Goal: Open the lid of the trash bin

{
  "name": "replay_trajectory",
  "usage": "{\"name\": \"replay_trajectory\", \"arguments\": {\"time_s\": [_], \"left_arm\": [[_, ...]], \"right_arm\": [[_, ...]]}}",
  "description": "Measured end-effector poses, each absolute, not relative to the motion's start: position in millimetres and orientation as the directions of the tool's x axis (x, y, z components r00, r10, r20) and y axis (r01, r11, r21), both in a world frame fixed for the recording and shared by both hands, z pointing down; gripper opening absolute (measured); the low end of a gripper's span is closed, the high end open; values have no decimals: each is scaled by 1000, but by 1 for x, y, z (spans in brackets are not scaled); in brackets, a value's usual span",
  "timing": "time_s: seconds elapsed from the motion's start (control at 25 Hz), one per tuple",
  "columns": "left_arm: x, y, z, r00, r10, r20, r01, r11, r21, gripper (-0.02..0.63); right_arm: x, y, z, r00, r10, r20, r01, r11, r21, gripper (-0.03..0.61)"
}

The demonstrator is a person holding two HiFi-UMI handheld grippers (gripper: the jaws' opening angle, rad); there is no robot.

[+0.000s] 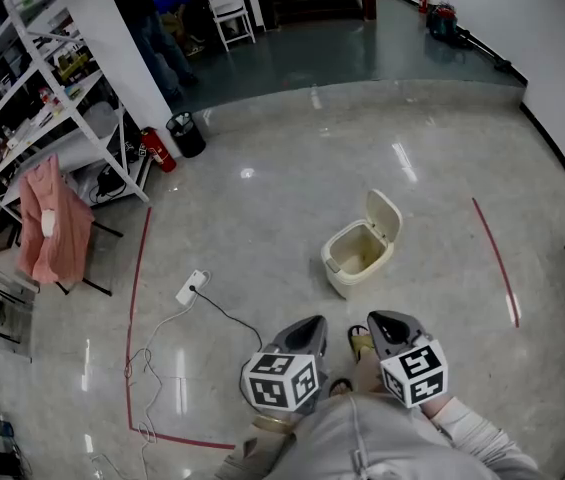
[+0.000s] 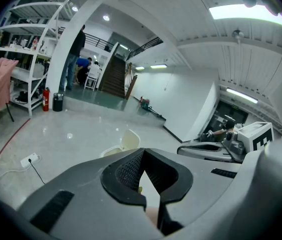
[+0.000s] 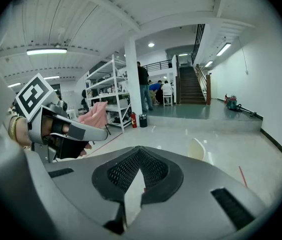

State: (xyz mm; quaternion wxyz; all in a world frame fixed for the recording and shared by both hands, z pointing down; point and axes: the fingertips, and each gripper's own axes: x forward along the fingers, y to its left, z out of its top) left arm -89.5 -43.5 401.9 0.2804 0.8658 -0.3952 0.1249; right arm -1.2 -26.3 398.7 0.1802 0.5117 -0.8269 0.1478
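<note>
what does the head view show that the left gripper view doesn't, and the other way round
Only the head view: the trash bin's hollow inside, seen from above, and the red floor line right of it. Only the left gripper view: the left gripper with its jaws together and nothing between them, plus the ceiling lights. Both: the bin with its lid raised, the pink garment, the fire extinguisher and the white power strip.

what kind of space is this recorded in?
Likely a lab or workshop hall: white shelving racks stocked with gear, polished floor with red tape lines, staircase to an upper level.
</note>
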Motion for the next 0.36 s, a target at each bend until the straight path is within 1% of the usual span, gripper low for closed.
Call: {"name": "replay_trajectory", "arguments": {"time_s": [0.36], "left_arm": [[-87, -46, 402, 656, -612, 442, -755, -534, 381, 3]], "right_arm": [[-4, -30, 399, -424, -785, 452, -893, 447, -61, -5]]}}
